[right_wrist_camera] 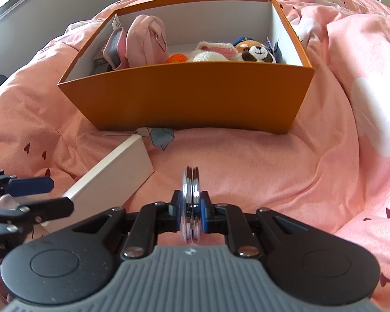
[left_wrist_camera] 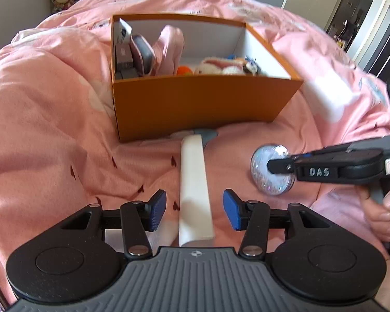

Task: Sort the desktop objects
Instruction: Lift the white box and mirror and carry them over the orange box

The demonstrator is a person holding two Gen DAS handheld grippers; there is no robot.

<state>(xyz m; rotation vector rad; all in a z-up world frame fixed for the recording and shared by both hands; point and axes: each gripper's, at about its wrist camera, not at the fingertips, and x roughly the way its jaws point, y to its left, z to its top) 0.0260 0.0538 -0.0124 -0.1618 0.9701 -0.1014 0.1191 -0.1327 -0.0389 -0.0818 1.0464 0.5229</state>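
A long white box (left_wrist_camera: 193,171) lies on the pink bedspread, pointing at the orange storage box (left_wrist_camera: 195,104). My left gripper (left_wrist_camera: 195,208) is open and straddles the white box's near end; its blue pads (left_wrist_camera: 158,209) stand clear of both sides. My right gripper (right_wrist_camera: 192,208) is shut on a round, glittery silver disc (right_wrist_camera: 191,179), held on edge just above the bedspread. The left wrist view shows that disc (left_wrist_camera: 269,186) to the right of the white box. In the right wrist view the white box (right_wrist_camera: 111,179) and the left gripper (right_wrist_camera: 31,192) sit at the left.
The orange box (right_wrist_camera: 189,96) holds a pink pouch (right_wrist_camera: 145,40), a grey case (right_wrist_camera: 113,48), plush toys (right_wrist_camera: 257,52) and an orange ball (right_wrist_camera: 178,58). The pink bedspread (right_wrist_camera: 273,169) lies rumpled all around. A person's hand (left_wrist_camera: 384,208) grips the right gripper's handle.
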